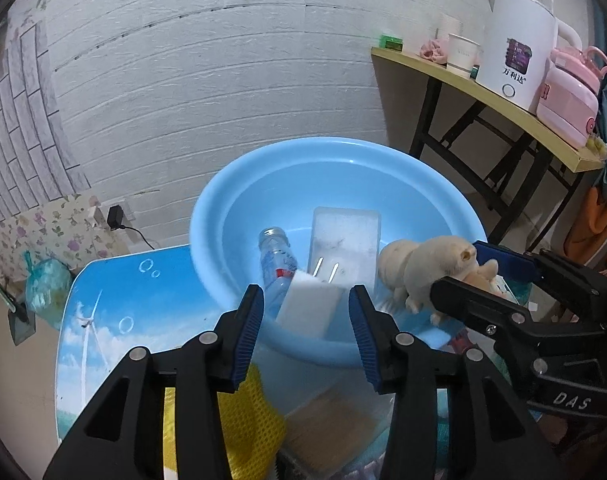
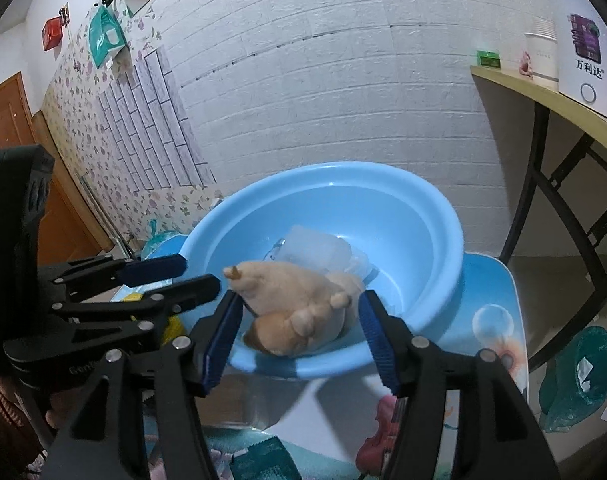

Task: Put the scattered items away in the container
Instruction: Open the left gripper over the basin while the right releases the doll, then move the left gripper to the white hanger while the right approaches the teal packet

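We see a blue basin [image 1: 239,200] on a sky-print counter [image 1: 115,300], near a white brick wall [image 1: 223,60]. Left gripper [image 1: 305,312] hangs over the basin's near rim, jaws apart, a white block [image 1: 309,306] in the gap; we can't tell if the pads touch it. Inside the basin lie a clear bottle [image 1: 277,262] and a clear rectangular box [image 1: 345,242]. Right gripper [image 2: 299,314] has jaws wider, around a cream plush toy [image 2: 291,296] sitting on the near rim; pads look just off its sides. On the counter near us: a yellow mesh item [image 1: 245,420] and a pink item [image 2: 379,432]. To the far right a side table [image 1: 503,96] carries a white kettle [image 1: 515,48], paper cup [image 1: 461,54] and pink pot [image 1: 569,100].
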{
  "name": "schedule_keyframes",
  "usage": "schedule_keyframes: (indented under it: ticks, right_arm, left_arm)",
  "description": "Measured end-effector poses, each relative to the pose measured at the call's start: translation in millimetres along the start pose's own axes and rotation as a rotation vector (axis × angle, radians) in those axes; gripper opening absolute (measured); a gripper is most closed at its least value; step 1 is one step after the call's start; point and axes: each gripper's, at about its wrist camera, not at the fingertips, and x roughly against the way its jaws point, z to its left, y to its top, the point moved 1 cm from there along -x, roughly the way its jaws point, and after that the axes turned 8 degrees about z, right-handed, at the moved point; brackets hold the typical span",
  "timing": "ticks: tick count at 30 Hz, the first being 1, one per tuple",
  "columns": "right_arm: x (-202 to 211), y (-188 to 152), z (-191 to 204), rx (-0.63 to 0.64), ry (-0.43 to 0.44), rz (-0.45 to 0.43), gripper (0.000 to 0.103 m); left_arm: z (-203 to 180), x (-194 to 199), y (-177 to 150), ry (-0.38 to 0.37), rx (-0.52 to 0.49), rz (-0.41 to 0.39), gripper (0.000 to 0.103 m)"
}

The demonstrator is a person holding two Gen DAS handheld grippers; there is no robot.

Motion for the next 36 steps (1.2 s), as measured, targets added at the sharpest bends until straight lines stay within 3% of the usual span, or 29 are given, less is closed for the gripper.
schedule_keyframes:
  ticks: [6,10,17,29,32,36]
  right_arm:
    - [8,-9,4,0.004,-0.026,0.005,0.06]
    - [12,-18,1,-0.014,-0.073,0.025,0.06]
    - [15,-32,-31,-0.173,-0.186,0.087,0.066]
    - [7,-80,-10,-0.117,-0.159,0.184,0.066]
    - [5,-91,-6,-0.1,-0.168,0.21,0.066]
    - [8,-101,-3,-0.085,-0.156,0.216,0.066]
  left_arm:
    - [15,12,-17,0.013,0.039,-0.012,0.059]
    - [25,20,-30,0.018,0.056,-0.014,0.062]
    - [47,33,-53,0.037,0.104,-0.019,0.062]
    - [91,40,-106,0.077,0.2,0.004,0.07]
    - [99,42,-117,0.071,0.216,0.013,0.07]
    - [107,47,-130,0.015,0.229,-0.01,0.081]
